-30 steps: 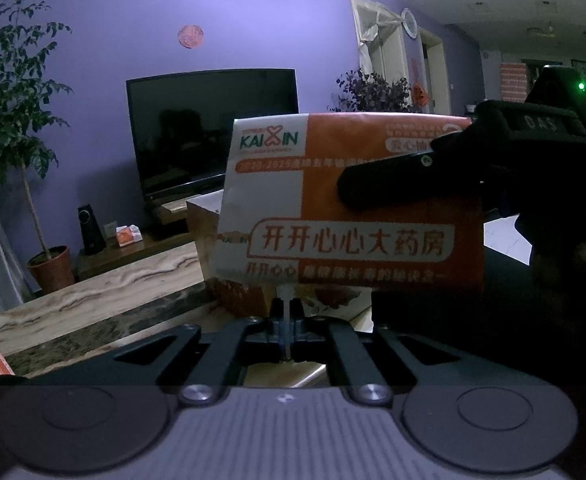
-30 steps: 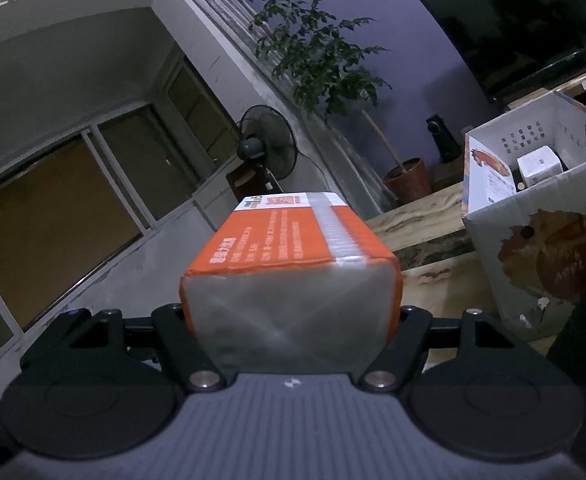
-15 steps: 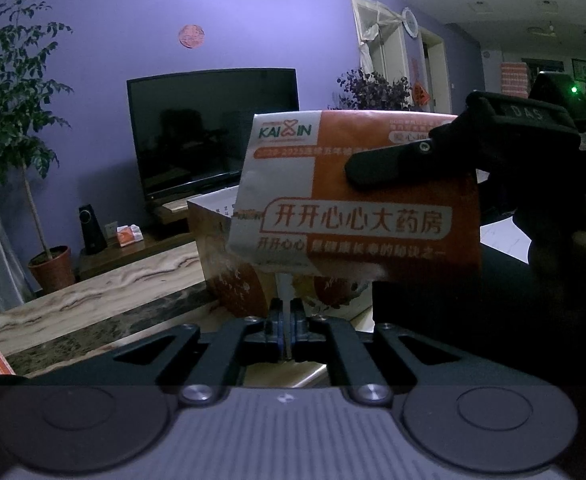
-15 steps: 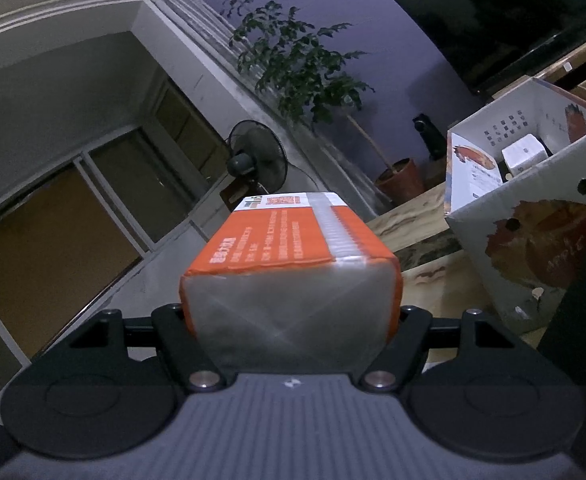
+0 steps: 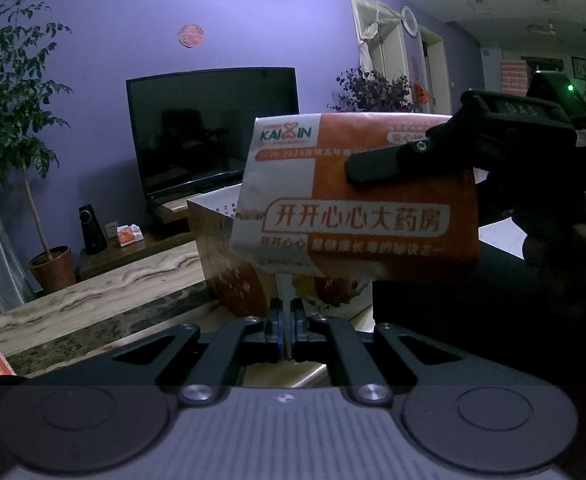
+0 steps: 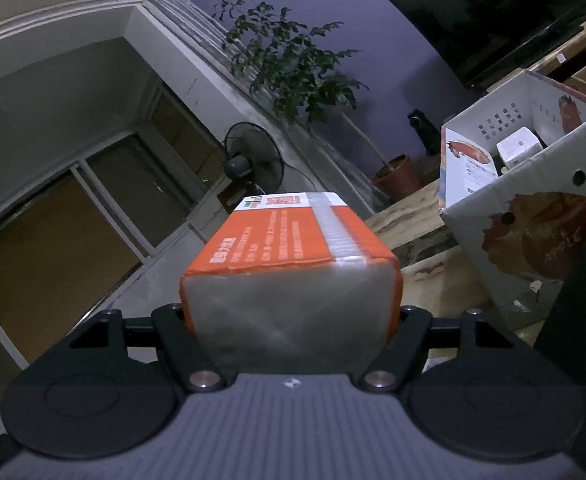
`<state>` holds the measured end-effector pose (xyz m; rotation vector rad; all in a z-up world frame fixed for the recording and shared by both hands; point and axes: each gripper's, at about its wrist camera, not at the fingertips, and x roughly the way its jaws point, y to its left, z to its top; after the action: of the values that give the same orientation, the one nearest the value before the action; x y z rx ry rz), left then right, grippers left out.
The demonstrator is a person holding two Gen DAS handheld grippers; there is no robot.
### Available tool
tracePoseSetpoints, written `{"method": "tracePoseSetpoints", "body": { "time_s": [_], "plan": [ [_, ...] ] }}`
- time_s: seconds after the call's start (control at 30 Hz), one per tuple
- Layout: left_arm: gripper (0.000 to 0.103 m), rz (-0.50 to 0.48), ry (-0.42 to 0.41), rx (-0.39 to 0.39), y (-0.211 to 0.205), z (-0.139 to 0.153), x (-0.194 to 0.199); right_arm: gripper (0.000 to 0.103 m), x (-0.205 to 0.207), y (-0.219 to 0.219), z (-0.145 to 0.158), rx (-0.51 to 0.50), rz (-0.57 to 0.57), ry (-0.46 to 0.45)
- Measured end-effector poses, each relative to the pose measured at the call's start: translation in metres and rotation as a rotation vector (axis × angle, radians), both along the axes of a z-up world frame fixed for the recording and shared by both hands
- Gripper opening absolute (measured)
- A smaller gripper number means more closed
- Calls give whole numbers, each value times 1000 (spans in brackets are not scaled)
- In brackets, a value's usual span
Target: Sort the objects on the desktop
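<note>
The right tongs (image 6: 291, 320) grip the tissue pack (image 5: 357, 196), now carried rightward and closer to the carton (image 6: 533, 216) on the table (image 5: 105, 288); the left tongs (image 5: 287, 334) stay pinched on a thin white tab; drop-off looks near.

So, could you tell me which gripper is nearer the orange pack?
Right. The right gripper clamps the orange pack itself; the left gripper sits below, pinching only a white sheet hanging from it.
</note>
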<state>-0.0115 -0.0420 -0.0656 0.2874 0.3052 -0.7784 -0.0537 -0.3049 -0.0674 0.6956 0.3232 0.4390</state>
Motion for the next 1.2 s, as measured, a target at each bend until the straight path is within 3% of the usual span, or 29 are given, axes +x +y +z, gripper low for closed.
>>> {"method": "tracePoseSetpoints", "body": {
  "time_s": [1.0, 1.2],
  "plan": [
    [5, 58, 59, 20, -4, -1, 8, 74, -1, -8, -6, 75, -8, 4],
    [19, 80, 102, 37, -4, -1, 9, 74, -1, -10, -8, 86, -18, 10]
  ]
}}
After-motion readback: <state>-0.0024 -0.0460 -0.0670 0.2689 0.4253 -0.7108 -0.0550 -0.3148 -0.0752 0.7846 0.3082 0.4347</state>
